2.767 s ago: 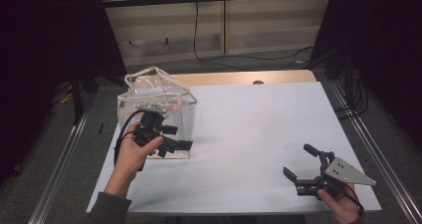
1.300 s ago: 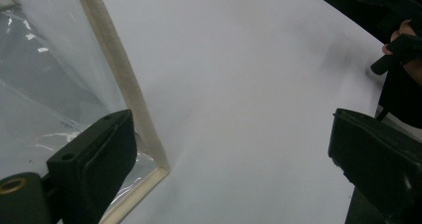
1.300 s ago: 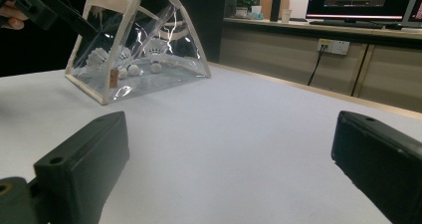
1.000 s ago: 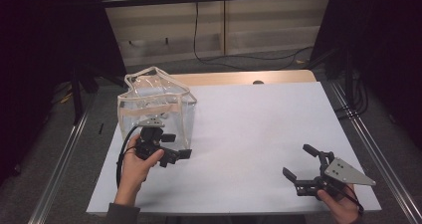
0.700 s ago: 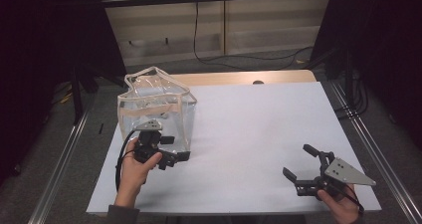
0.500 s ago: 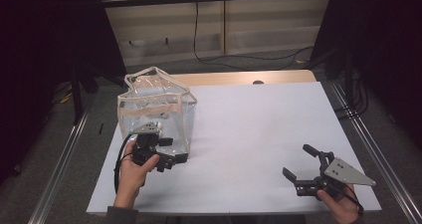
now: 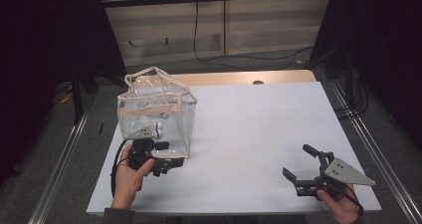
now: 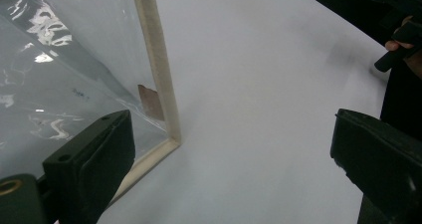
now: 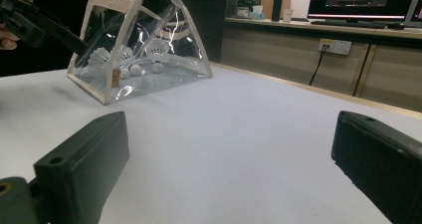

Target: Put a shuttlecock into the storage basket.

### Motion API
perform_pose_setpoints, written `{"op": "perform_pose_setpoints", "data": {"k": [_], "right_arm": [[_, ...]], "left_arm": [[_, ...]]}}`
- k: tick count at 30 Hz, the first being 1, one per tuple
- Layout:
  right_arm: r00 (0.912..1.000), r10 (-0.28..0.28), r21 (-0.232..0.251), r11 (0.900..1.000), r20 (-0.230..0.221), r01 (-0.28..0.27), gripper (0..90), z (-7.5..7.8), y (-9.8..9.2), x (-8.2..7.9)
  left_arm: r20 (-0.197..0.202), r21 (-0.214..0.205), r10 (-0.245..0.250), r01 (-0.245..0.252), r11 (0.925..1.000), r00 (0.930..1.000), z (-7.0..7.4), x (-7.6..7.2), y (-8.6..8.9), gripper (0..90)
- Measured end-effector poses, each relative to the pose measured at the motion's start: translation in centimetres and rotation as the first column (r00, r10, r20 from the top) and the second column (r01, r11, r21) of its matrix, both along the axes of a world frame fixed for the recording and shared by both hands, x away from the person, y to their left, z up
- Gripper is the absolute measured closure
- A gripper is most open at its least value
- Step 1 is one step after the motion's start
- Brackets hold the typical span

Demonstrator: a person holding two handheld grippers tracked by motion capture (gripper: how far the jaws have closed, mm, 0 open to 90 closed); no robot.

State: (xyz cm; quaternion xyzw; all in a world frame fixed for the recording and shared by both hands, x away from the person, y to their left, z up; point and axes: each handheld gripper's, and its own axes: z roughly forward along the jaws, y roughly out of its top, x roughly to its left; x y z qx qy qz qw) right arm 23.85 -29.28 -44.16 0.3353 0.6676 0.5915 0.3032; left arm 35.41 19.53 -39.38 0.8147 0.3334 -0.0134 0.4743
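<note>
Step in hand: the left tongs [image 7: 166, 165] sit at the near right bottom corner of the clear bag [image 7: 154, 117], held low over the bench [image 7: 259, 129]. By my reading, the work is with this bag, and the moment is either a release or an approach to its corner; the frames do not settle which.
Left tongs: jaws wide apart, nothing between them. In the left gripper view the bag's cream-trimmed corner [image 8: 169, 139] lies just beside the left-hand jaw, not clamped.
Right tongs [image 7: 304, 168]: jaws wide, empty, resting near the right near edge of the bench, well apart from the bag.
Where the bag is: standing on the left part of the bench, just beyond the left hand [image 7: 130, 176].
What is in it: shuttlecocks [image 9: 127, 59] lie on its floor, white feather skirts visible through the plastic in the right gripper view; the exact count is hard to tell.
Which way it points: upright, mouth up, its rim sagging and uneven; the near clear wall faces the person.
Long axis: roughly from near to far across the bench, slightly skewed; hard to tell closer than that.
Next move calls for: if the bag is to be gripped, closing on the stiff trim rather than the slick clear film, which would likely buckle or slip.
Risk: the bag is light and could slide or tip if nudged.
</note>
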Motion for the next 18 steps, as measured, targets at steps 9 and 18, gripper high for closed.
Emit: {"op": "perform_pose_setpoints", "data": {"k": [9,18], "right_arm": [[1.0000,0.000,0.000,1.0000,0.000,0.000,1.3,0.0,0.0,0.0],[1.0000,0.002,-0.001,1.0000,0.002,-0.002,1.3,0.0,0.1,0.0]], "left_arm": [[0.004,-0.007,0.019,-0.019,0.9998,0.9998,-0.5,-0.4,0.9,3.9],[0.020,-0.021,0.026,-0.026,0.9994,0.9994,-0.6,-0.7,1.4,3.9]]}}
